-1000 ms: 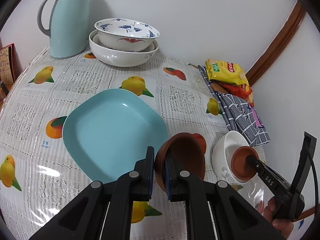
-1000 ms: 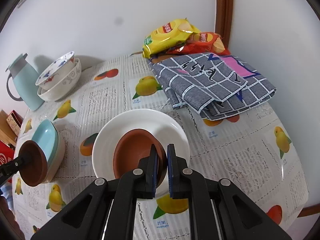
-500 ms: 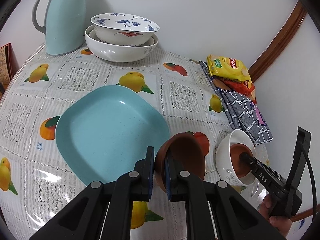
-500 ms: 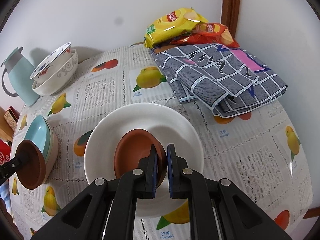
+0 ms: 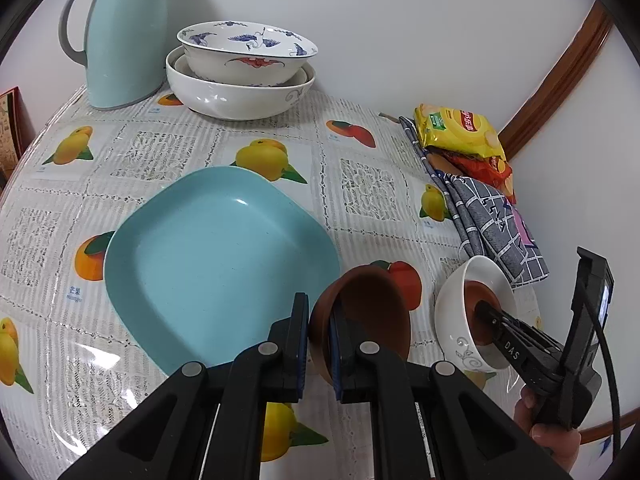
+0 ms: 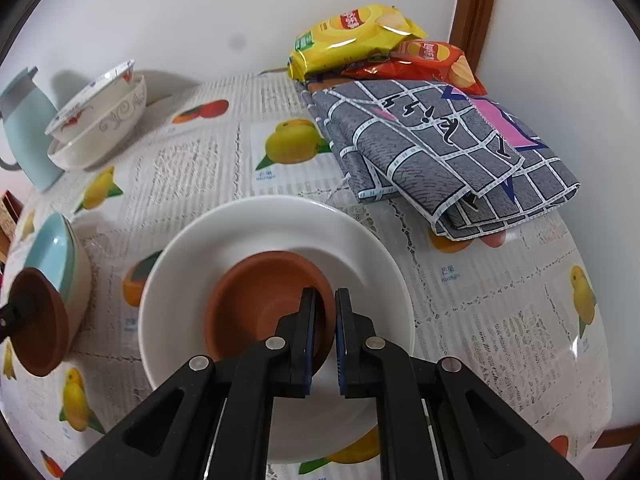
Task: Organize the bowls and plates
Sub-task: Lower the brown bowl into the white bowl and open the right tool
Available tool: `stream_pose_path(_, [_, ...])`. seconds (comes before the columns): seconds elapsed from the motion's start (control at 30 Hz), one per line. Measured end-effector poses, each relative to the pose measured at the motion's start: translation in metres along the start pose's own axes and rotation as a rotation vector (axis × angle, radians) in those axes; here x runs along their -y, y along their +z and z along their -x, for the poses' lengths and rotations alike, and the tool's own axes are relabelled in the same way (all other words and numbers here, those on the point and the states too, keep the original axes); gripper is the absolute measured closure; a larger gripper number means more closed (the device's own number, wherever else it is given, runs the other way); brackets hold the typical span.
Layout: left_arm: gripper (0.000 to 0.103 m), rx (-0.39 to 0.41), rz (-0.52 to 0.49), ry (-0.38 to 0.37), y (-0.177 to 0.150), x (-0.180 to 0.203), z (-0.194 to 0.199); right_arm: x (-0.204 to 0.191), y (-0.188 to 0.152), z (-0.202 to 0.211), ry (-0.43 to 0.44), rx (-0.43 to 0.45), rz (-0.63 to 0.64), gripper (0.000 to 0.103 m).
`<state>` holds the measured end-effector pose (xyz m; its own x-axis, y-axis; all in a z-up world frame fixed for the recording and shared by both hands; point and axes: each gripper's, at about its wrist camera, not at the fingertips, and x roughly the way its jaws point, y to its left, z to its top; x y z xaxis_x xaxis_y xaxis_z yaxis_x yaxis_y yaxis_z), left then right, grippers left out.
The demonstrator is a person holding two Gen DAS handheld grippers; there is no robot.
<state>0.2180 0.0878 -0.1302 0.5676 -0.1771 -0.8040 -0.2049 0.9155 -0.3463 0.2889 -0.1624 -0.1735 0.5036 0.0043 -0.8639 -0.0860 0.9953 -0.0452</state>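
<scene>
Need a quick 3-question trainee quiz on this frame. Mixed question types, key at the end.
1. True or false: the right gripper is shut on the rim of a brown dish that sits inside the white bowl.
2. What does the left gripper hold? A) teal plate B) brown dish C) chip bag
3. Fill in: the blue-patterned bowl is nested in a larger ____ bowl beside the jug.

Key: 1 true; 2 B, the second brown dish, held tilted beside the teal plate; 3 white.
</scene>
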Motion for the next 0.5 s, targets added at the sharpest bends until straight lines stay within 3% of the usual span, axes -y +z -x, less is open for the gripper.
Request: stream_pose_path(0.5, [0.093, -0.01, 0.006, -0.005, -0.002, 0.0, -0.001, -0.017, 0.0, -0.007, -0.097, -0.018, 0.112, 0.083])
